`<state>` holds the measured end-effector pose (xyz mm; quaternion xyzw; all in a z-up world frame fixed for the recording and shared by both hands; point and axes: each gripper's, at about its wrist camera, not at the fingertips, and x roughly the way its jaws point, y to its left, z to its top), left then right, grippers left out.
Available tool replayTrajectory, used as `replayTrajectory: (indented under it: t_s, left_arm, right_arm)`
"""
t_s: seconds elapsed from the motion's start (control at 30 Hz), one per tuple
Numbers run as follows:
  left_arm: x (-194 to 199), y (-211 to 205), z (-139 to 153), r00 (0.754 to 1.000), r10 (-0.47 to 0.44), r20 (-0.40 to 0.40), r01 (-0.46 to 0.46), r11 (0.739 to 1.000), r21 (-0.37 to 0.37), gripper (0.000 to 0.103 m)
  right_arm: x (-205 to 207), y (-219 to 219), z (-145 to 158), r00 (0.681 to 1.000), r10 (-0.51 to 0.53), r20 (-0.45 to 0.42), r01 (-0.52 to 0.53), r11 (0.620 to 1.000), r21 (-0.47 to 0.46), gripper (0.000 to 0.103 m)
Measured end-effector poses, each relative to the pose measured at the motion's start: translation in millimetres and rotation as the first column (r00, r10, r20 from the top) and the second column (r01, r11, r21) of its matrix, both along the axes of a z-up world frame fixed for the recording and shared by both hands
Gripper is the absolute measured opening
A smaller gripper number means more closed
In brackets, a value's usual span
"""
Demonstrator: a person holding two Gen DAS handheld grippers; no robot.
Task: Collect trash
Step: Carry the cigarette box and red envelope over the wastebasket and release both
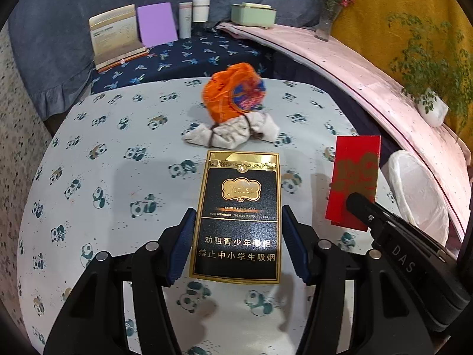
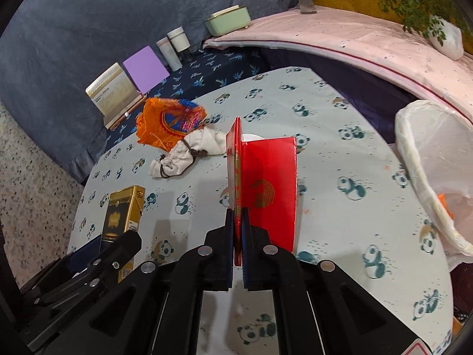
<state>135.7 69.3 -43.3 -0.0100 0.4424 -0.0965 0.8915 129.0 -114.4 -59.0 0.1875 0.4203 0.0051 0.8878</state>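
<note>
Two boxes are held up, one per gripper. The left gripper (image 1: 236,245) has its fingers clamped on the sides of a black-and-gold cigarette pack (image 1: 239,216) (flat, glossy). The right gripper (image 2: 236,254) has its fingers pinching the edge of a red box (image 2: 266,189), open-topped. Beyond both fingers lie one orange wrapper (image 1: 233,91) and one crumpled cloth (image 1: 236,131) on the panda-print surface (image 1: 118,177); a white-lined bin (image 2: 428,162) stands right of the right fingers.

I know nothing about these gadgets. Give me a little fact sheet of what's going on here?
Surface: table with panda-print cloth
Left gripper: shut on black-and-gold cigarette box
Right gripper: shut on red box, pinching its open flap
Not yet picked up: orange wrapper, white cloth pouch
Bin: white-lined trash bin at the table's right edge, something orange inside
</note>
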Motion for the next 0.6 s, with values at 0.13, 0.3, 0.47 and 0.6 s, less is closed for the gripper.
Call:
replayTrajectory:
  t_s: [0.13,0.3,0.47,0.6]
  left_arm:
    - [-8.5,-21.1,6.8,0.999,-0.037,0.017,0.037,0.999,0.011,0.055]
    - [-19.0,-53.1,13.8,0.995,-0.097,0.035,0.096,0.995,0.032,0.055]
    - [-27.3,-87.6,19.0,0.985,-0.165,0.044,0.163,0.986,0.043,0.055]
    - [-35.7,-119.8,23.6,0.971,-0.233,0.058,0.230,0.972,0.046,0.055]
  right_arm:
    - [-14.1,-17.7,8.5,0.999,-0.026,0.024,0.026,1.000,-0.004,0.004]
    - [-32.0,-44.4,15.4,0.996,-0.073,0.049,0.074,0.997,0.000,0.004]
    - [-50.6,-77.7,18.9,0.988,-0.143,0.066,0.142,0.990,0.012,0.004]
    - [-64.2,-105.7,18.2,0.977,-0.199,0.071,0.198,0.980,0.020,0.004]
